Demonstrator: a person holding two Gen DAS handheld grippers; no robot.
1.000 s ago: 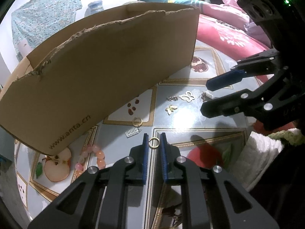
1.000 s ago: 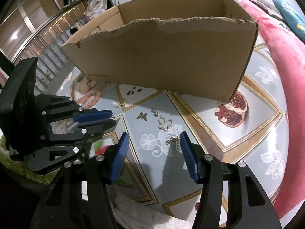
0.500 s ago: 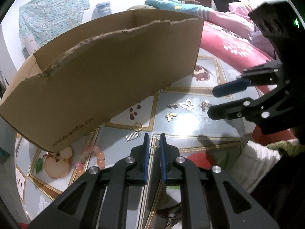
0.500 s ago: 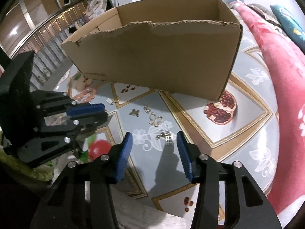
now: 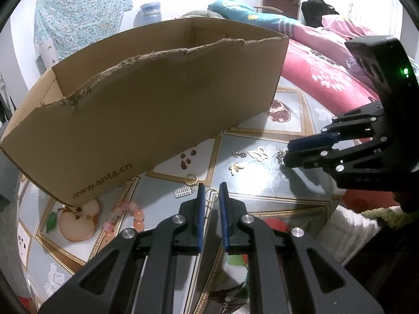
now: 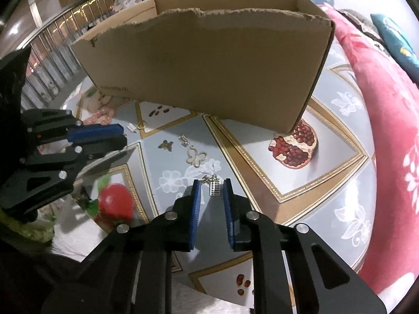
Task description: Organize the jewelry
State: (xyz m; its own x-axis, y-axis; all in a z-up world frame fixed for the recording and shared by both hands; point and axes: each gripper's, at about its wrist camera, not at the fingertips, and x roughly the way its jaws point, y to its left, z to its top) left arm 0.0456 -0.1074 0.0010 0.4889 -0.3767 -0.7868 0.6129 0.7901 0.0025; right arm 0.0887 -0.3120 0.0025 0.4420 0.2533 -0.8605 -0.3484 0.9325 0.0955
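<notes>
Small jewelry lies on a patterned tablecloth in front of a brown cardboard box (image 5: pixel 146 115). My left gripper (image 5: pixel 210 191) is shut on a gold ring (image 5: pixel 211 195) and holds it above the cloth. My right gripper (image 6: pixel 212 188) has its jaws narrowed around a silver earring (image 6: pixel 215 186) on the cloth; I cannot tell if the pads touch it. A white butterfly pendant (image 6: pixel 196 157), a small gold butterfly (image 6: pixel 165 145) and a silver chain piece (image 6: pixel 183 140) lie between the grippers. Another gold ring (image 5: pixel 191 179), a silver bar charm (image 5: pixel 182 191) and a pink bead bracelet (image 5: pixel 128 214) lie by the box.
The box (image 6: pixel 209 62) stands open-topped at the back of the table. A red quilt (image 6: pixel 379 120) runs along the right side. A white towel (image 5: pixel 348 233) lies at the near edge. A water jug (image 5: pixel 150 13) stands behind the box.
My left gripper closed on the gold ring and lifted it. My right gripper moved down over the silver earring and narrowed its jaws around it.
</notes>
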